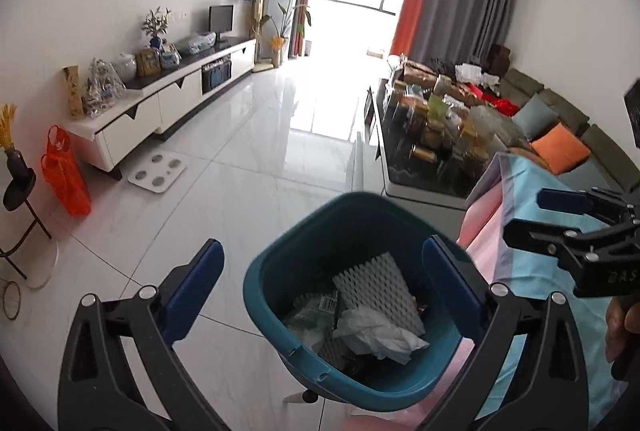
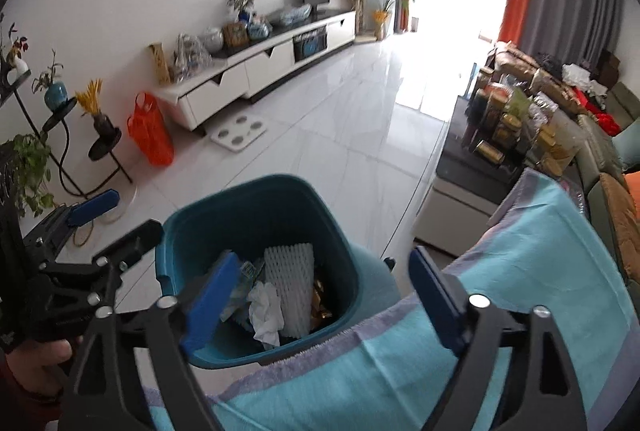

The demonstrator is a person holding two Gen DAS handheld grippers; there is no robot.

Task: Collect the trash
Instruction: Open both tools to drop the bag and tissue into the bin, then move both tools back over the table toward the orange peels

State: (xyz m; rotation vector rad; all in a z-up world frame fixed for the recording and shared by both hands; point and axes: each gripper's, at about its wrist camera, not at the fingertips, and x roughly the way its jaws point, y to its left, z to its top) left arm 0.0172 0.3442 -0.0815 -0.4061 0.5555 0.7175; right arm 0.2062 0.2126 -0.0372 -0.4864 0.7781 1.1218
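Note:
A teal trash bin [image 1: 280,259] stands on the floor beside a table with a light blue cloth [image 1: 532,271]. In it lie a white foam net sheet [image 1: 380,287], a crumpled white tissue [image 1: 380,335] and other wrappers. My left gripper [image 1: 324,283] is open and empty above the bin. My right gripper [image 2: 324,295] is open and empty over the bin's right rim and the cloth [image 2: 520,271]. The bin [image 2: 192,231], foam sheet [image 2: 290,283] and tissue [image 2: 266,311] also show in the right wrist view. Each gripper shows in the other's view: the right gripper [image 1: 524,219], the left gripper [image 2: 116,215].
A white TV cabinet [image 1: 160,103] lines the left wall. An orange bag [image 1: 64,171] and a white scale [image 1: 158,173] sit on the tiled floor. A cluttered dark coffee table [image 1: 432,135] and a sofa [image 1: 560,119] stand at the right. A plant stand [image 2: 60,135] is at the left.

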